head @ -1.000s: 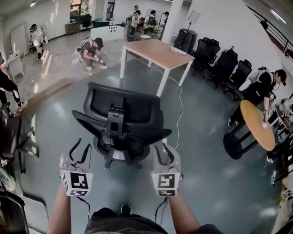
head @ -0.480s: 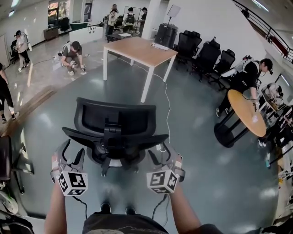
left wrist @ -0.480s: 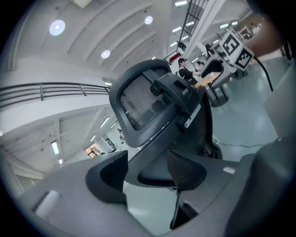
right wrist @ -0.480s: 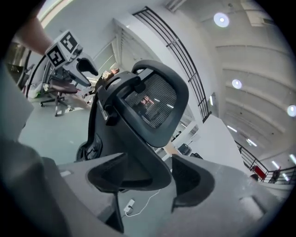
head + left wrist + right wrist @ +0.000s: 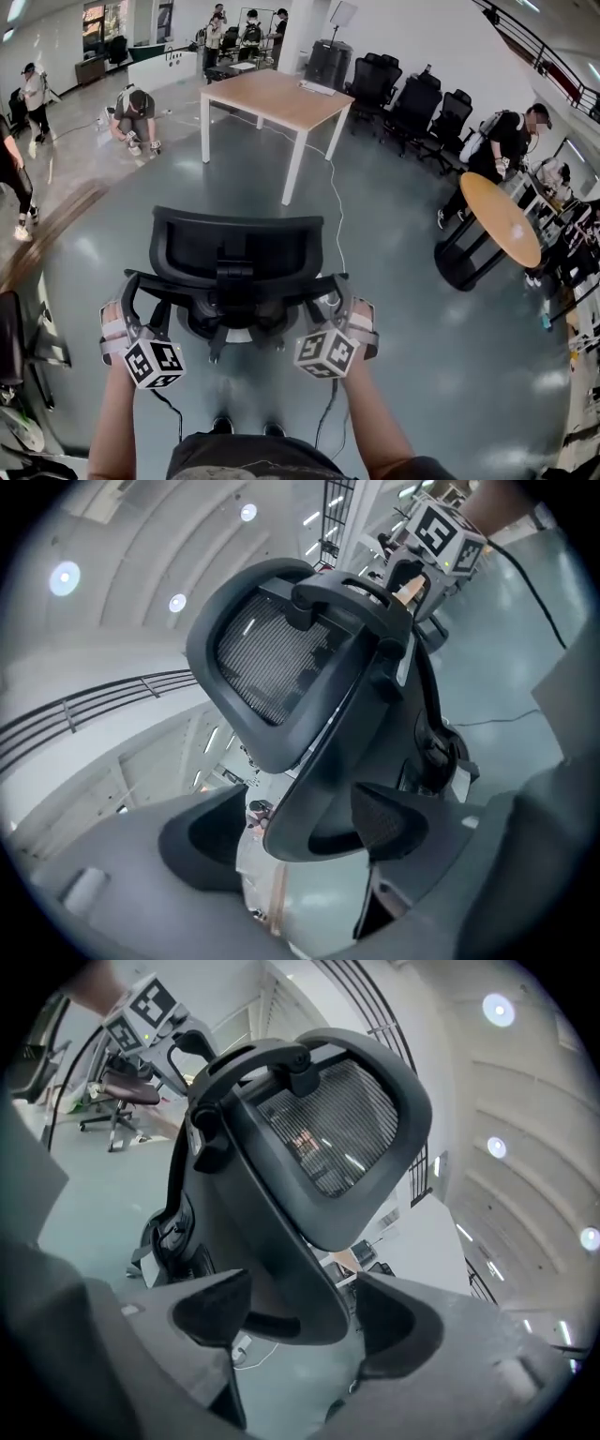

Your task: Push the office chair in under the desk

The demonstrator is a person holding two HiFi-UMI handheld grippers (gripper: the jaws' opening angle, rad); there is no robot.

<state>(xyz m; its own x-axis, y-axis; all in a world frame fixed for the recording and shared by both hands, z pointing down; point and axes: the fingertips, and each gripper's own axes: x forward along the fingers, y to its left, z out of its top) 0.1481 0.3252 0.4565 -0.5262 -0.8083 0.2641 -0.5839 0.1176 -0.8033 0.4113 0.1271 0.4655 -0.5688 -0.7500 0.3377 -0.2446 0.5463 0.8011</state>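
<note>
Grey floor (image 5: 403, 356), black mesh-backed office chair (image 5: 239, 246) — left gripper (image 5: 141, 300), right gripper (image 5: 336, 298), jaws just opened astride armrests (image 5: 178, 284)

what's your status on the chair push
Left claw, right claw just been opening, astride the back edges of the chair, unclamped. Desk well ahead. Floor cable beside the path.
</note>
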